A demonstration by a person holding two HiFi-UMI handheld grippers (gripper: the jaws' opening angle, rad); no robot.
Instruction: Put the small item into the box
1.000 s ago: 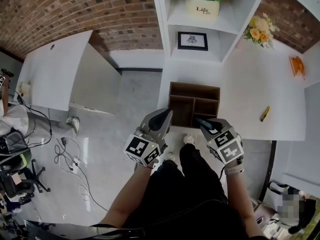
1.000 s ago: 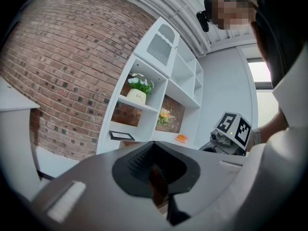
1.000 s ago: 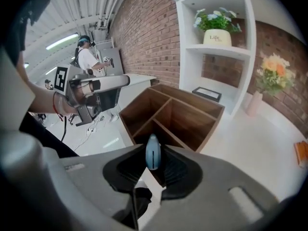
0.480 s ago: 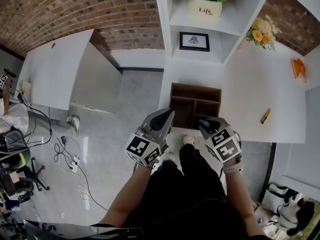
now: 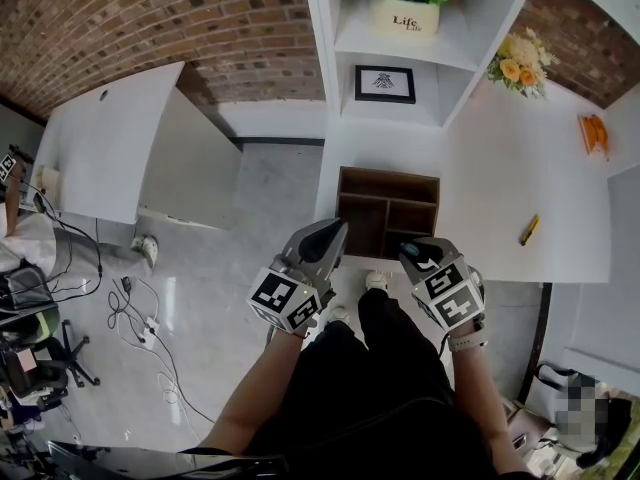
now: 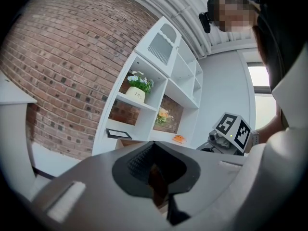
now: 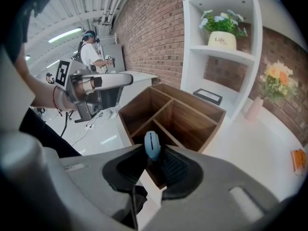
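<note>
One pot [image 5: 404, 15] reads "Life"; left tool [image 5: 336, 228] pressed together, right tool [image 5: 410, 250] just opening on blue item [image 7: 152, 146]

A white shelf unit [image 5: 395, 118] stands at the counter's [image 5: 510, 188] back edge against a brick wall [image 5: 150, 18]. Its upper shelf holds a cream flower pot [image 5: 404, 13] with blue and white blooms, and the shelf below holds a black-framed picture [image 5: 385, 83]. A bouquet of yellow flowers [image 5: 518, 60] sits at the counter's back edge, just beside the unit. An orange object [image 5: 594, 131] lies near the far right corner, and a yellow pen [image 5: 530, 228] lies toward the near edge. Cables [image 5: 135, 308] trail over the grey floor [image 5: 250, 228] beside a white desk [image 5: 110, 138].
</note>
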